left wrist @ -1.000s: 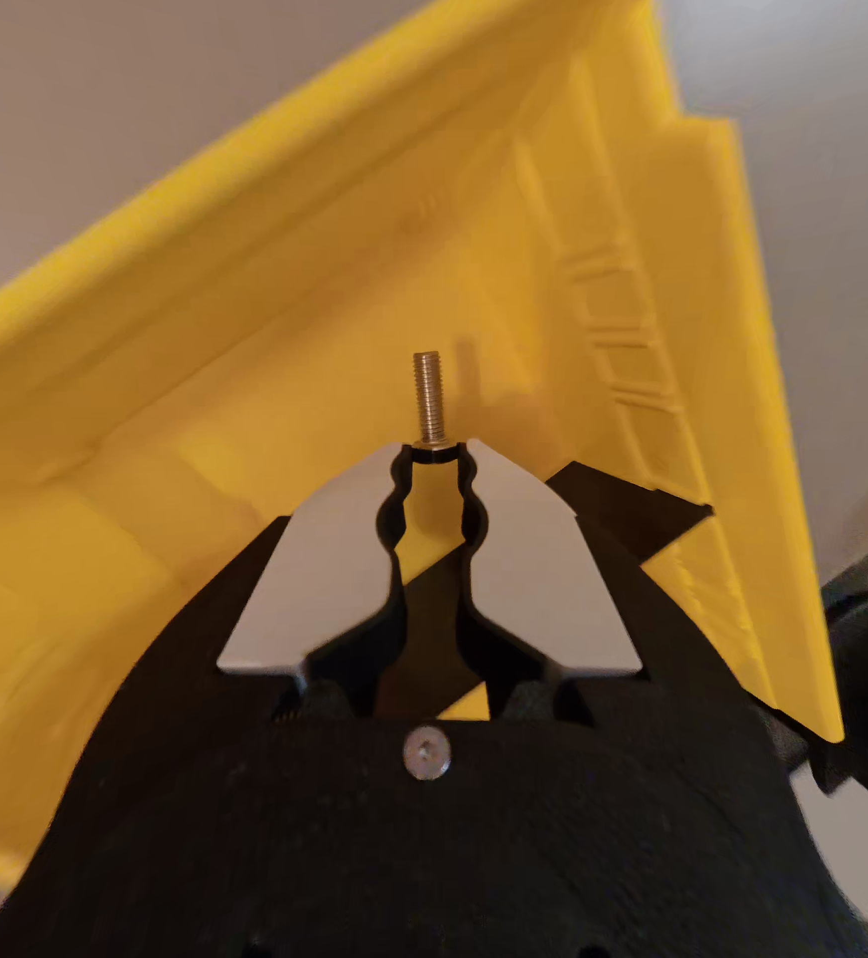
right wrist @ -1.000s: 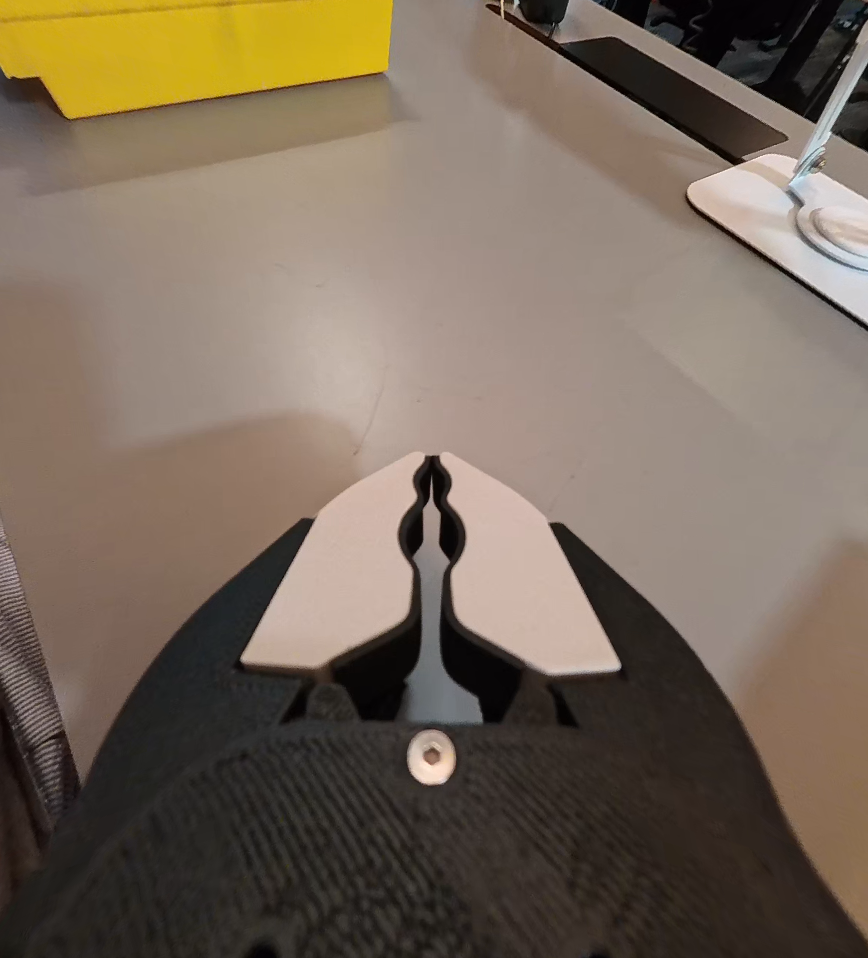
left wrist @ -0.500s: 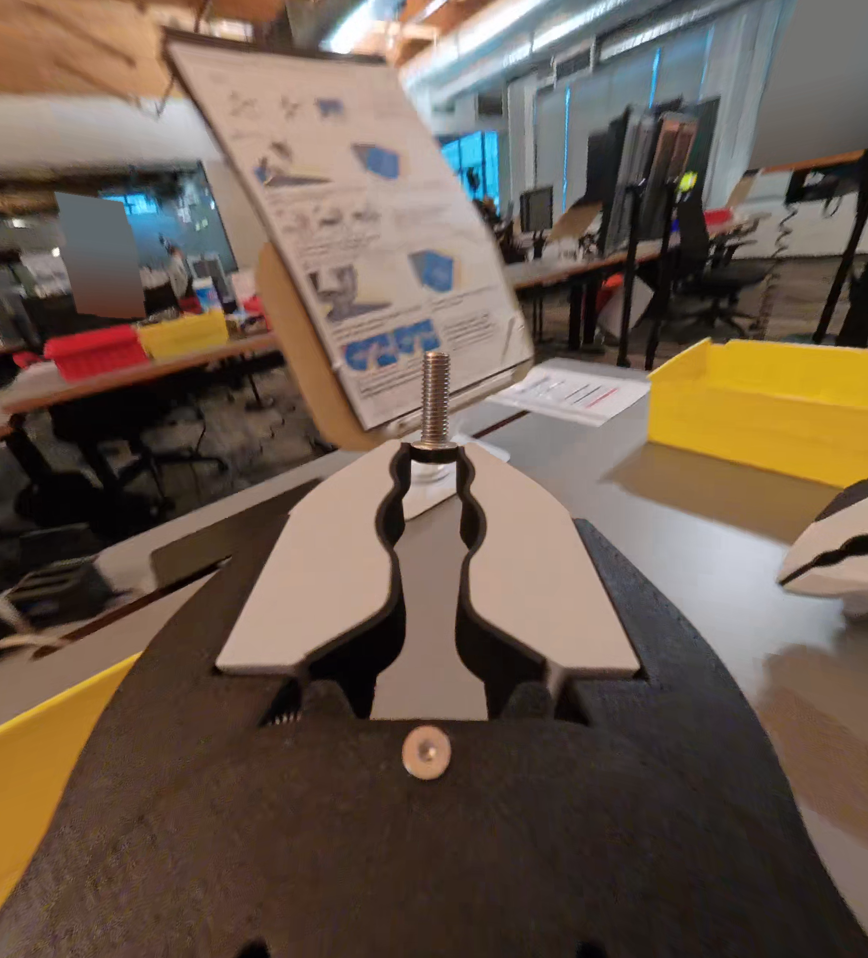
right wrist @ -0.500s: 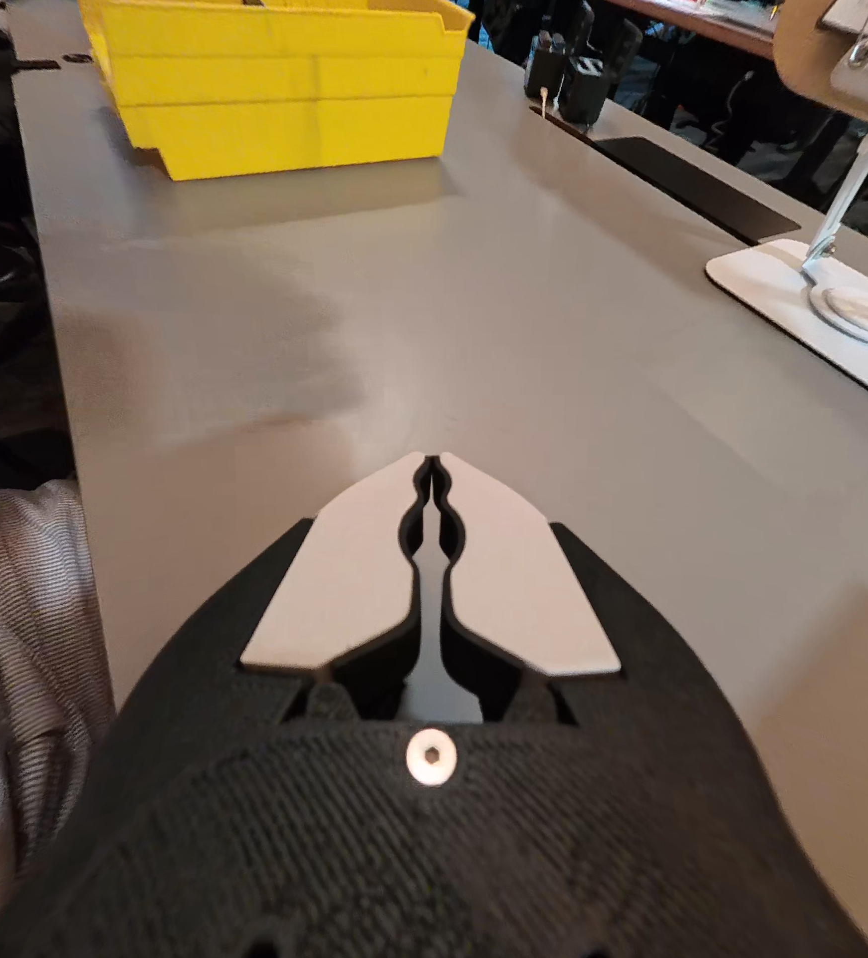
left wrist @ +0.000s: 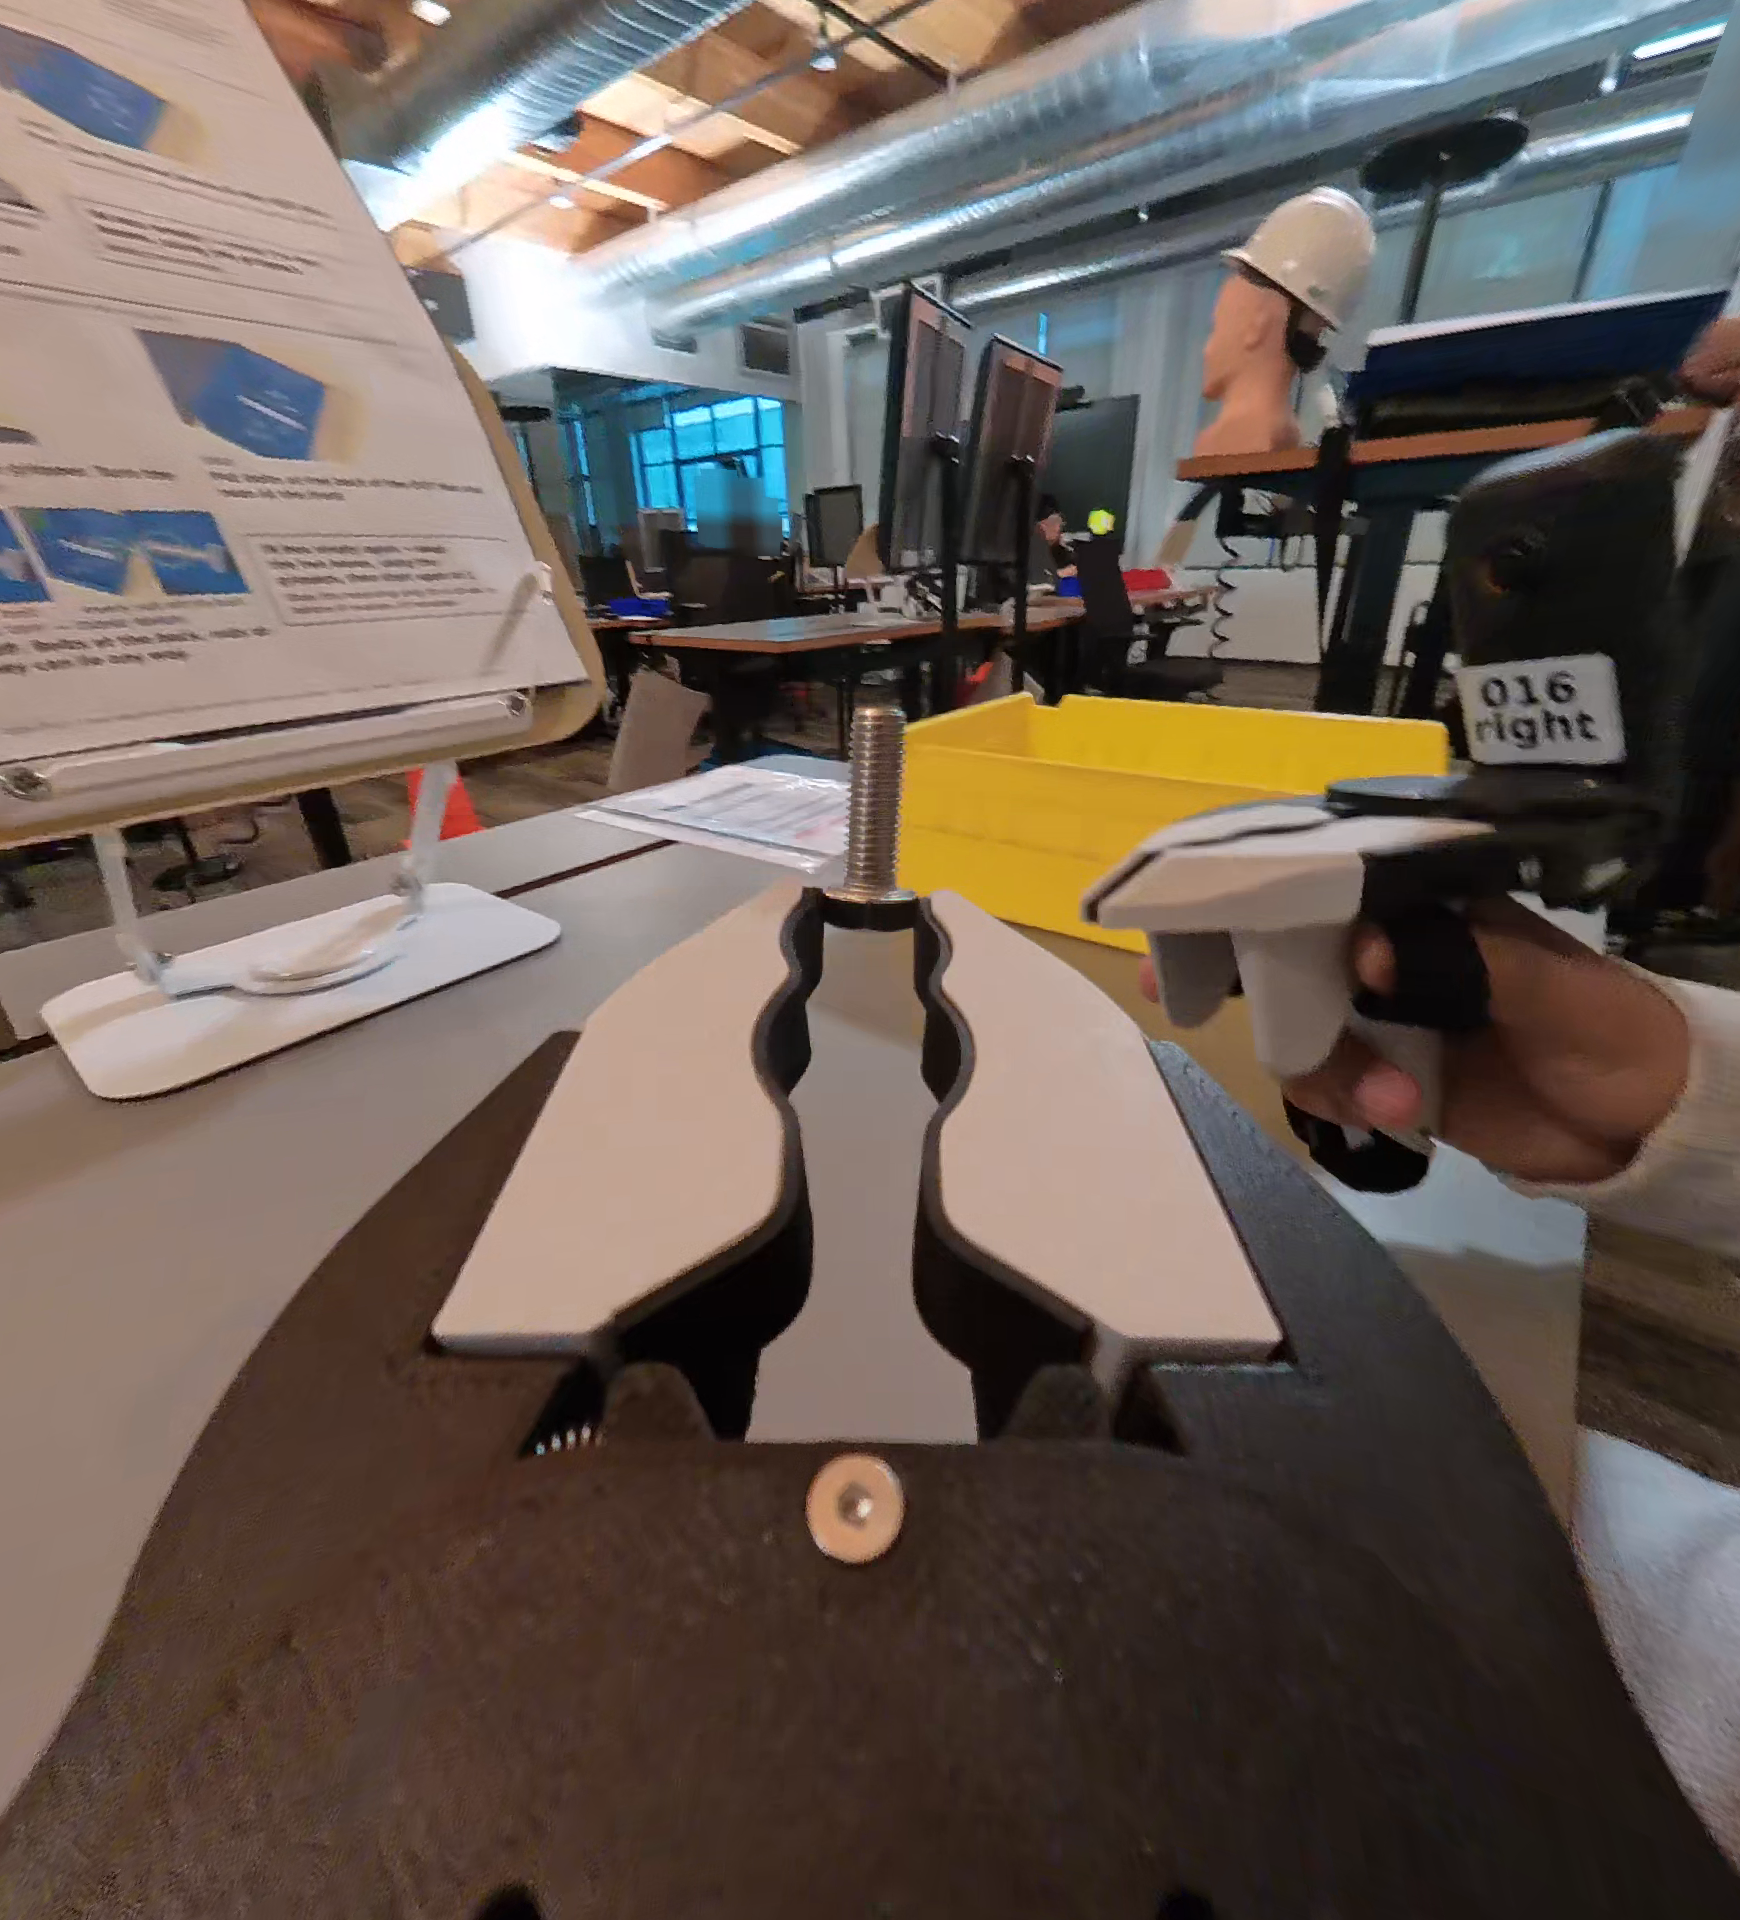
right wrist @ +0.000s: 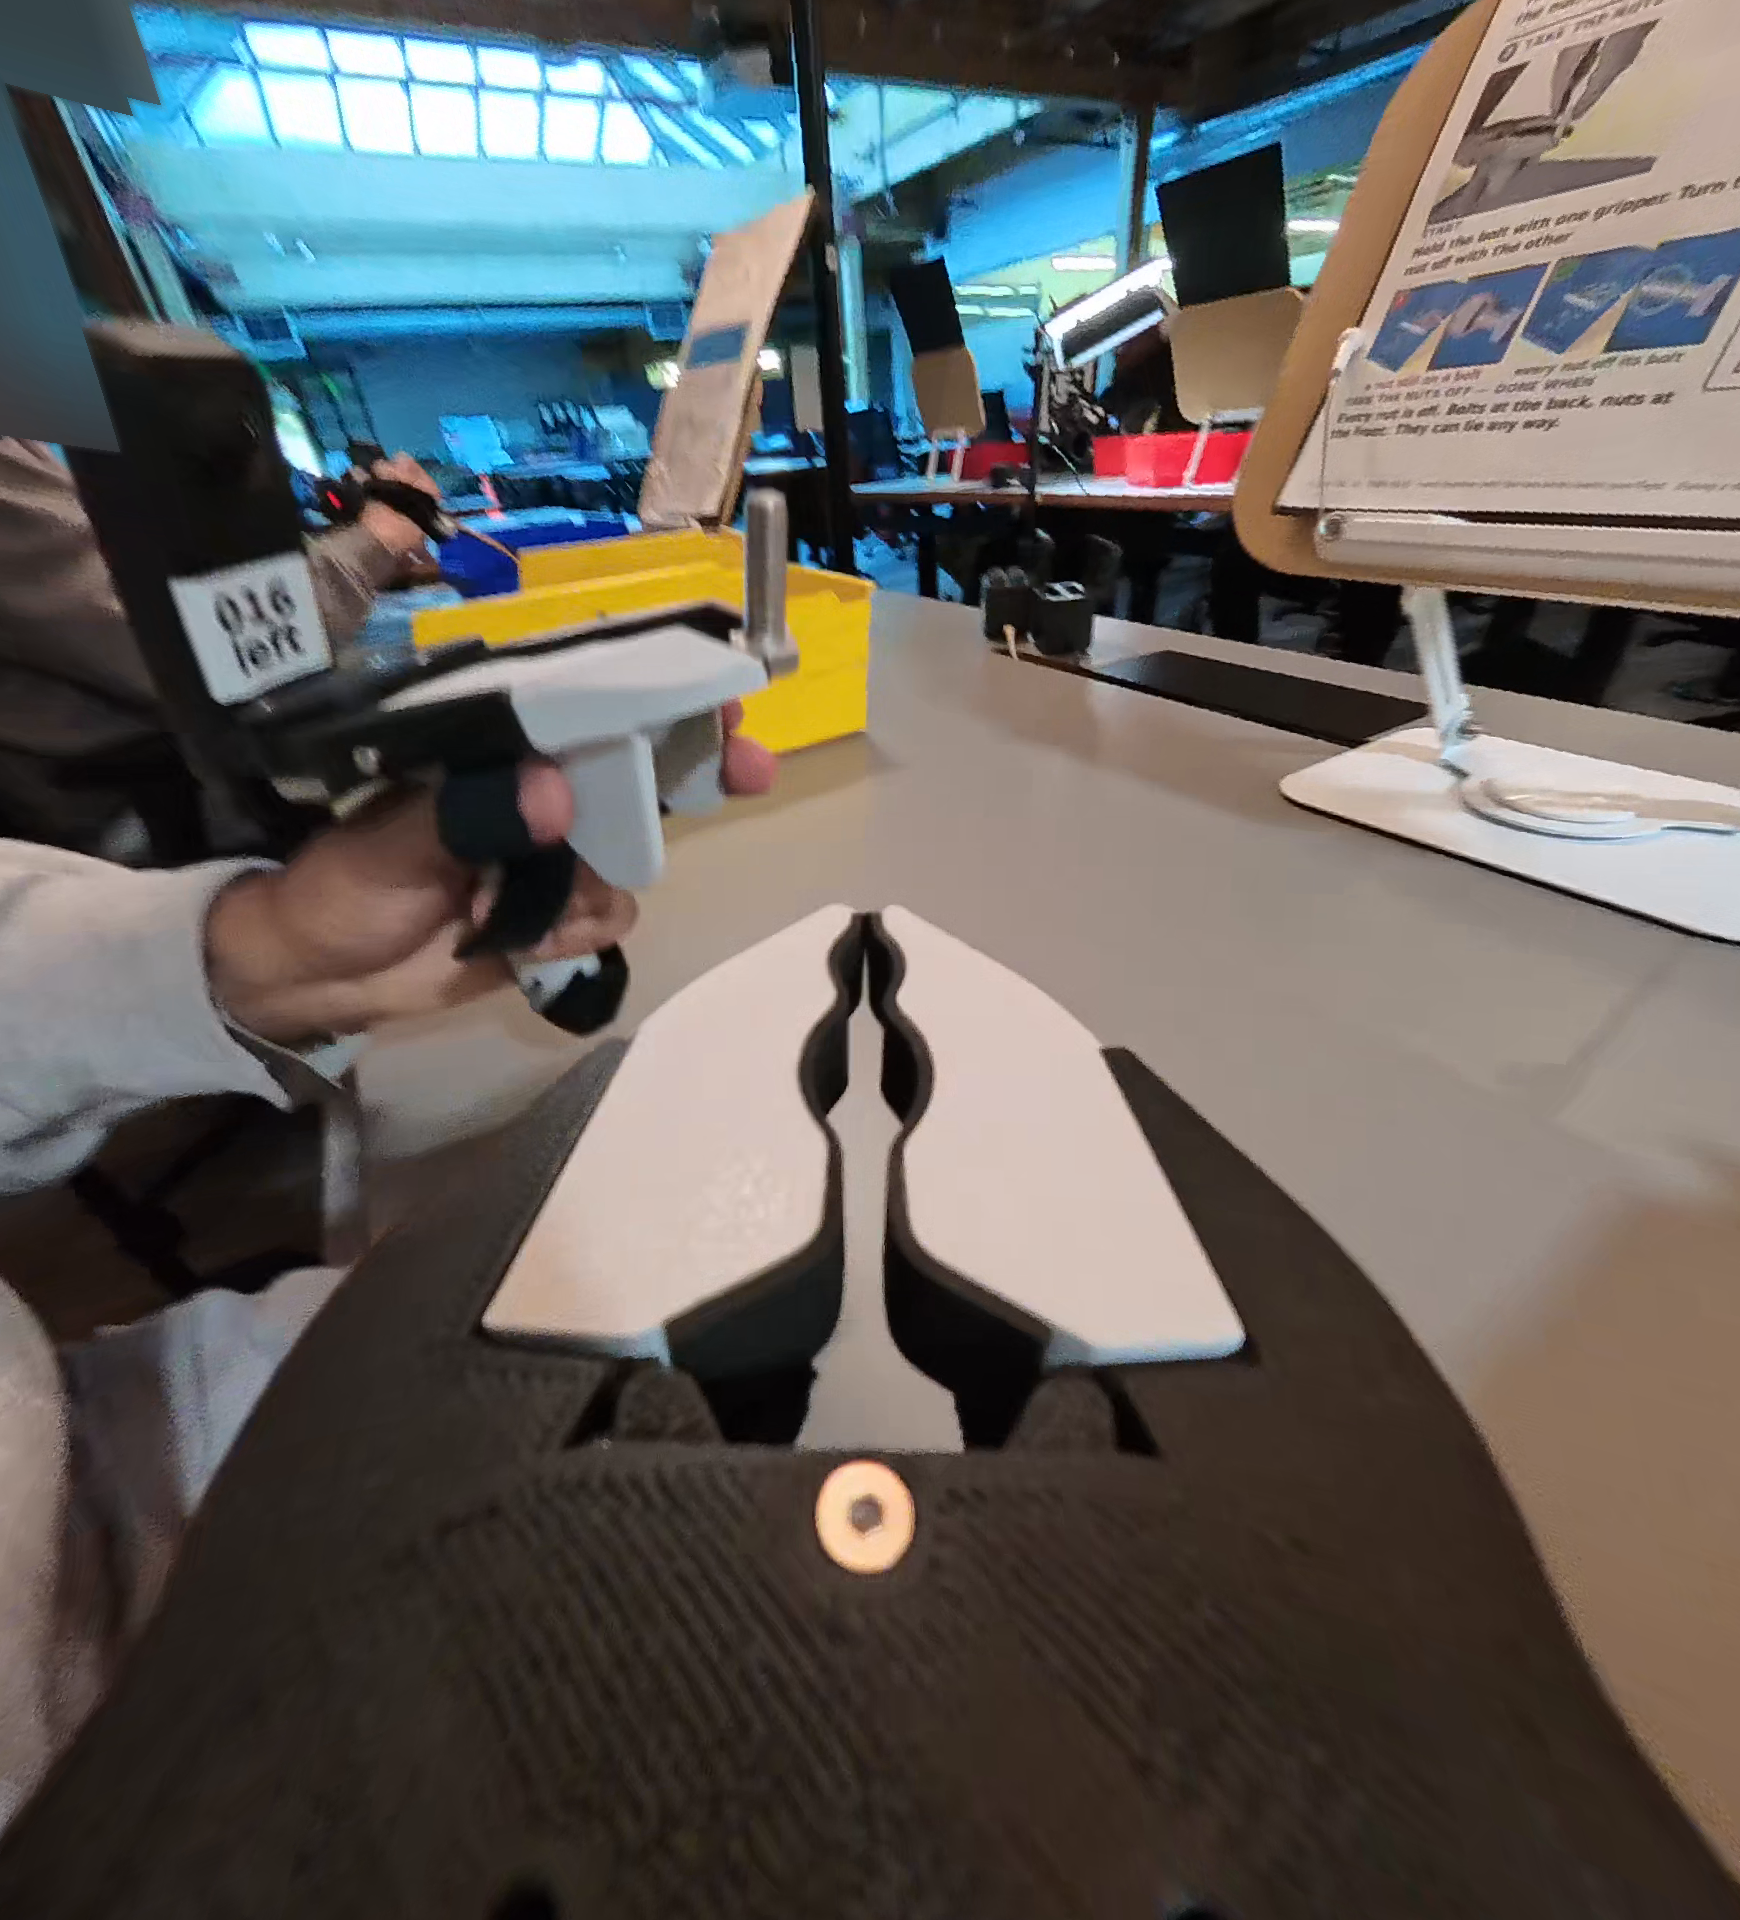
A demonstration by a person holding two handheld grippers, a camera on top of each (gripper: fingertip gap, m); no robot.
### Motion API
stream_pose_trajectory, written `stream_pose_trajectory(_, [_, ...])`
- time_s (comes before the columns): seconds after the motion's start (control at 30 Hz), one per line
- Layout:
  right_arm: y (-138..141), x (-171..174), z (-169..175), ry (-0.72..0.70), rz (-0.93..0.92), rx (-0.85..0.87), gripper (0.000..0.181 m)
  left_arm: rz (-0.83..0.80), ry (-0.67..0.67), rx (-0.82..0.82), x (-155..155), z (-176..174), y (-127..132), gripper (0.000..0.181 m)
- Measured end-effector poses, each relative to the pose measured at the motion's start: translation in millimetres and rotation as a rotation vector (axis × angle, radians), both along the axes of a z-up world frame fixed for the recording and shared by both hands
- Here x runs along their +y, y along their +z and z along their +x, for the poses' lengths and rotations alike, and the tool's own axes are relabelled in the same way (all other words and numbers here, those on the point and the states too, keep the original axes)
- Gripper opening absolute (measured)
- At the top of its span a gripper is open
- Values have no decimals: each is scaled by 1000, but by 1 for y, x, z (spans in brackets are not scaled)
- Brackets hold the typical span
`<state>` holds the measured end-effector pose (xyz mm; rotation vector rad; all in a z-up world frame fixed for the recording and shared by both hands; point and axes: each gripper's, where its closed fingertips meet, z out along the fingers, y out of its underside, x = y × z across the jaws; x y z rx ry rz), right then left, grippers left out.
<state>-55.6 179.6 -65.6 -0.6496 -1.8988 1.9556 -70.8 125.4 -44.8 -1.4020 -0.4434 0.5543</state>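
Left gripper clamps an upright bolt at its head; right gripper, jaws closed and empty, sits just beside it.

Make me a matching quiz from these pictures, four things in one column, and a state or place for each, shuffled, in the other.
Things:
1. left gripper
2. right gripper
3. silver threaded steel bolt
4. white flat stand base

States or places:
A. upright, its head pinched between fingertips
B. shut with nothing between its fingers
C. resting on the grey table under the tilted instruction board
D. shut on the bolt, in front of a yellow plastic bin

Pairs: 1-D, 2-B, 3-A, 4-C
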Motion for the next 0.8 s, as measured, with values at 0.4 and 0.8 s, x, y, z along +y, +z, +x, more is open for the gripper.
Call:
stream_pose_trajectory(0.4, [8,-24,18,143,-179,-94,12,-76,-113,-37,15,17,-22,19])
stream_pose_trajectory(0.8, [10,-24,18,101,-173,-65,16,-143,-187,-14,31,33,-31,19])
